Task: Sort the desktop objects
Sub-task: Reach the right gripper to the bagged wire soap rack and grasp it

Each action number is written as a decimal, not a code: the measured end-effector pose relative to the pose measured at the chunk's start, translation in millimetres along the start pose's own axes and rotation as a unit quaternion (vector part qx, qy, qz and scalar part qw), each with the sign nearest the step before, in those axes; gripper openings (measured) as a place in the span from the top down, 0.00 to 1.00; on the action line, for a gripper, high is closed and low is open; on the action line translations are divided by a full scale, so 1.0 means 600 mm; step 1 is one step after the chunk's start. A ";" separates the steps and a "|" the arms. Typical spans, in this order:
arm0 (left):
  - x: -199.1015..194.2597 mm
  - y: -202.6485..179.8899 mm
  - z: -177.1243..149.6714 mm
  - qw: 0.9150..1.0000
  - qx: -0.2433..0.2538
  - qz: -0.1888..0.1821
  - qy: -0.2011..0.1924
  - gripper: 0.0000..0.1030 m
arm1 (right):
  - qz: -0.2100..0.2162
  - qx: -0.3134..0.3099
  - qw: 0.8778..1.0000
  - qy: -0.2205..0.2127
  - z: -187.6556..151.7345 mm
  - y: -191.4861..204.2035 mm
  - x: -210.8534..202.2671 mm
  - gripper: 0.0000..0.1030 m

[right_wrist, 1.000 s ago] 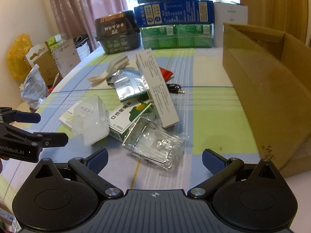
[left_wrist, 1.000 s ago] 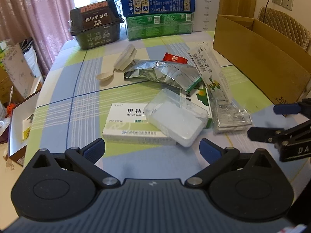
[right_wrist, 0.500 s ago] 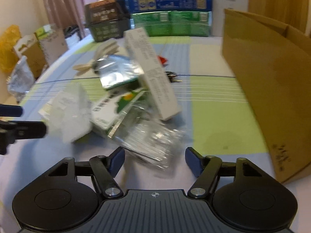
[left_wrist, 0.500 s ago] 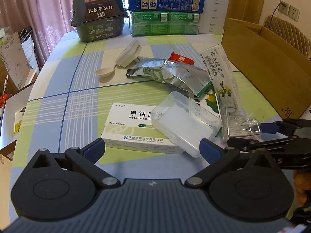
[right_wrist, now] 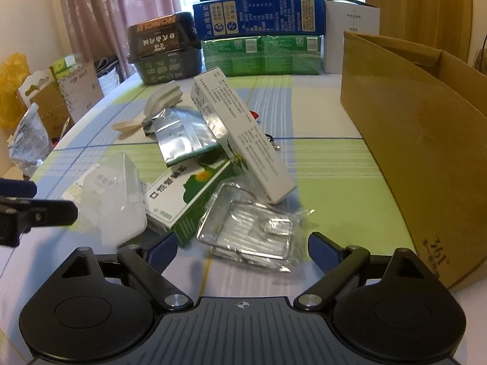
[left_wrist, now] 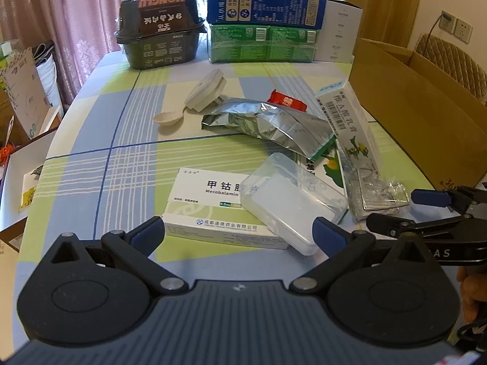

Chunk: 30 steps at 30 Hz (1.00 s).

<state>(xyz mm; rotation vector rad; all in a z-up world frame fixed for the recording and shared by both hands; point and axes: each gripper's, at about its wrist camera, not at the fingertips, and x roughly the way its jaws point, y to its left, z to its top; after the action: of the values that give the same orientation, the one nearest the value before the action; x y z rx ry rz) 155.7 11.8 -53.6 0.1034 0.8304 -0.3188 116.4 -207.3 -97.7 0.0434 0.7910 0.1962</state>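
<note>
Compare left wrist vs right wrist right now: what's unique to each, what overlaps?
Left wrist only: the red snack packet, the wall sockets, most of the Mecobalamin box face.

Right wrist only: the yellow bag, the crumpled clear bag, small metal bits beside the long white box.

Both: silver foil pouch, frosted plastic case, clear blister tray, cardboard box, stacked cartons. The right claw is opening, nothing gripped.

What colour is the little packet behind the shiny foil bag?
Red packet with a white mark, seen best in the left wrist view.
</note>
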 end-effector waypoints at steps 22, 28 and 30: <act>0.057 -0.050 0.024 0.980 0.182 -0.082 -0.025 0.01 | -0.025 -0.004 1.000 0.016 -0.003 -0.043 -0.005 0.32; 0.075 -0.060 0.030 0.980 0.179 -0.084 -0.014 0.02 | -0.030 0.001 1.000 0.005 -0.004 -0.044 -0.011 0.20; 0.073 -0.061 0.031 0.982 0.171 -0.083 -0.011 0.06 | -0.030 0.004 1.000 0.003 -0.003 -0.043 -0.012 0.17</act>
<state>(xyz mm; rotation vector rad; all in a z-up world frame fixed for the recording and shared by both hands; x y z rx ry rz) 184.8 -37.6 -72.5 0.3518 0.7568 -0.6173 114.2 -234.3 -96.8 0.0272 0.7988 0.1364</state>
